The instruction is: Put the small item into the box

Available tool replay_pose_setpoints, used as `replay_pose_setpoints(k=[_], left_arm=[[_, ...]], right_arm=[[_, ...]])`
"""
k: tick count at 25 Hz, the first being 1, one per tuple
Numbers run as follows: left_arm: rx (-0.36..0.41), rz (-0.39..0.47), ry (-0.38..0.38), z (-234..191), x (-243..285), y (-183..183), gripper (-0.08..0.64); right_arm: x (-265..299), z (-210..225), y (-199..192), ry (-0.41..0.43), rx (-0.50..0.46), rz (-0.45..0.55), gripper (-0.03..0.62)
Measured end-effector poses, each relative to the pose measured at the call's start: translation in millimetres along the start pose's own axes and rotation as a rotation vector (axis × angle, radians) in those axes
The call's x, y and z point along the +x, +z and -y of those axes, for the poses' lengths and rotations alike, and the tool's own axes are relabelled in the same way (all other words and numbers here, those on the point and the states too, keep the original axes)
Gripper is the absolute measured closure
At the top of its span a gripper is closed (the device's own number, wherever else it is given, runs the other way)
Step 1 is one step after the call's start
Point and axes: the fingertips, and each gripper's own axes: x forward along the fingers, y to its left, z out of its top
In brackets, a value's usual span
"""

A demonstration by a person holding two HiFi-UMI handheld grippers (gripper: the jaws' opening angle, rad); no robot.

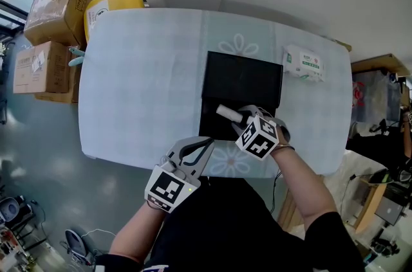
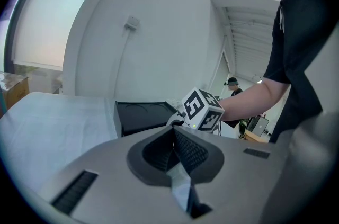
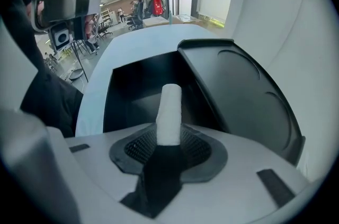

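A black box [image 1: 212, 125] lies open on the pale table, its lid [image 1: 243, 79] standing behind it. My right gripper [image 1: 241, 118] is shut on a small white roll [image 1: 226, 113], which it holds over the box's near part. In the right gripper view the roll [image 3: 170, 112] sticks out from between the pads of the gripper [image 3: 169, 139], with the box's dark inside [image 3: 135, 93] right below. My left gripper [image 1: 202, 148] hovers at the table's front edge, left of the right one, shut and holding nothing. Its view shows the left gripper [image 2: 174, 144] with pads together, the box [image 2: 140, 117] beyond.
A white tissue pack [image 1: 304, 62] lies at the table's far right. Cardboard boxes [image 1: 55, 7] and a yellow bag [image 1: 112, 4] stand off the table's far left corner. The table [image 1: 141, 71] is bare to the left of the box.
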Motion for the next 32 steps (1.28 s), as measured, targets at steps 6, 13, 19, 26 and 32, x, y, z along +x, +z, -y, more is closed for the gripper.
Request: replay_pose_setpoints(k=[6, 13, 19, 26, 32], left_arm=[[0.016, 0.001, 0.012, 12, -4, 4, 0.552], [0.037, 0.011, 0.017, 33, -6, 12, 0.552], [0.07, 0.031, 0.019, 51, -6, 22, 0.552], [0.097, 0.044, 0.04, 75, -3, 36, 0.552], [0.13, 0.065, 0.041, 100, -6, 36, 0.552]], right_arm=[[-4, 1, -4, -0.027, 0.046, 0.029, 0.44], [-29, 1, -9, -0.055, 0.095, 0.096, 0.44], [-59, -1, -16, -0.082, 0.15, 0.177, 0.44], [-101, -7, -23, -0.122, 0.198, 0.302, 0.44], [-162, -15, -10, -0.21, 0.233, 0.524, 0.574]])
